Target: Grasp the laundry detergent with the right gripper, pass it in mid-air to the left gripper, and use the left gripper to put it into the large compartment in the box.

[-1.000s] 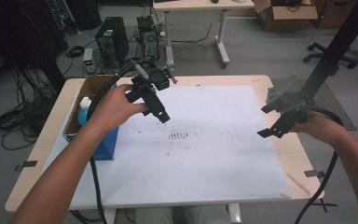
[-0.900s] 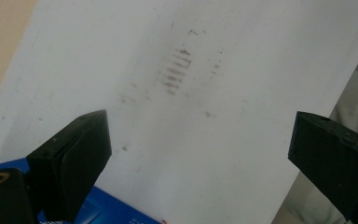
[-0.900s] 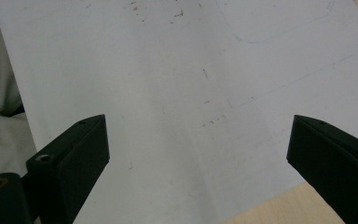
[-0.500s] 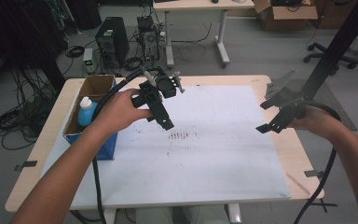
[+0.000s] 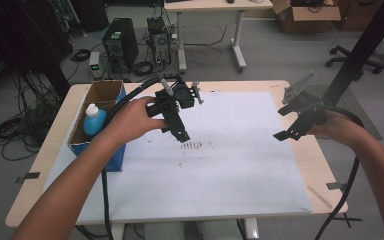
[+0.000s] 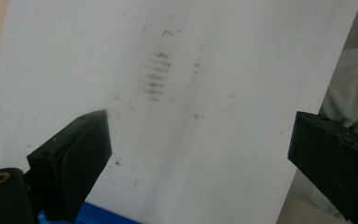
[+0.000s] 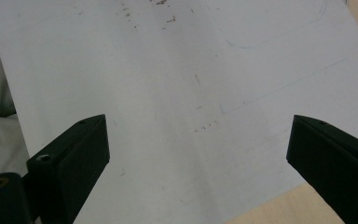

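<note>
Two tools, left tool (image 5: 179, 131) and right tool (image 5: 286, 131), both spread, one white sheet (image 5: 230, 170).

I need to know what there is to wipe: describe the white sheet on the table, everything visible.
The white sheet is a large, thin, matte rectangle lying flat on the wooden table, covering most of its top. A cluster of short dark marks sits near its middle, with scattered specks around and faint pale lines toward one side. The blue cardboard box stands at its left edge. Both grippers are above it, apart from it.
</note>
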The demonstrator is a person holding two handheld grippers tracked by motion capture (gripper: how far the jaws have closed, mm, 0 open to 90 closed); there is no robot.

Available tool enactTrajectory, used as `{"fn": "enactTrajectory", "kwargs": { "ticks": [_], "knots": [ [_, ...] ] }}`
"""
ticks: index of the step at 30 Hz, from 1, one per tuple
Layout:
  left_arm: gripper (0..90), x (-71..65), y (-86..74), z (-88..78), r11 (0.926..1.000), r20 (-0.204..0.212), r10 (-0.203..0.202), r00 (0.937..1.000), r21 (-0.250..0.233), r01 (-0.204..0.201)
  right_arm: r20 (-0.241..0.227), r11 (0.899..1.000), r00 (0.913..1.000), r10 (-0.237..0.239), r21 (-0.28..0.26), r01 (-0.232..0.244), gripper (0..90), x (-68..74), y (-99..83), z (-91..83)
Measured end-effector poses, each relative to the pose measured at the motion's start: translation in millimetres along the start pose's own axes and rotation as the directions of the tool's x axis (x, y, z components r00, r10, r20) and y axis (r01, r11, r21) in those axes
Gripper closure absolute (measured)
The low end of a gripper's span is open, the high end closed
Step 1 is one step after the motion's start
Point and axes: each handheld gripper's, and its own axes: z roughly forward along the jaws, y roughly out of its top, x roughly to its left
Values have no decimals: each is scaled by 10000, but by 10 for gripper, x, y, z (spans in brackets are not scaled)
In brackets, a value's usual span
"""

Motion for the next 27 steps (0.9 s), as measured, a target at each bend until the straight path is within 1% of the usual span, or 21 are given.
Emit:
{"fn": "enactTrajectory", "kwargs": {
  "ticks": [2, 6, 8, 13, 27],
  "knots": [
    [64, -4, 4, -4, 10000, 34, 38, 10000, 10, -38, 5, 10000, 10000, -31, -51, 31, 54, 0, 3, -1],
    [65, -3, 10, -5, 10000, 16, -11, 10000, -20, 11, 19, 9999, 10000, -78, -70, 78, 53, -2, 1, 1],
    [65, -3, 15, 2, 10000, 15, -12, 10000, 39, 11, 13, 9999, 10000, -64, -100, 64, 54, 5, 2, 1],
    [66, -1, 21, 12, 10000, 13, -61, 10000, -16, 61, 32, 9999, 10000, -44, -127, 45, 54, 11, 1, -2],
    [66, -5, 1, 18, 9999, 14, -134, 9999, -59, 134, 19, 9999, 9999, -100, -101, 100, 53, 32, 7, 11]
  ]
}}
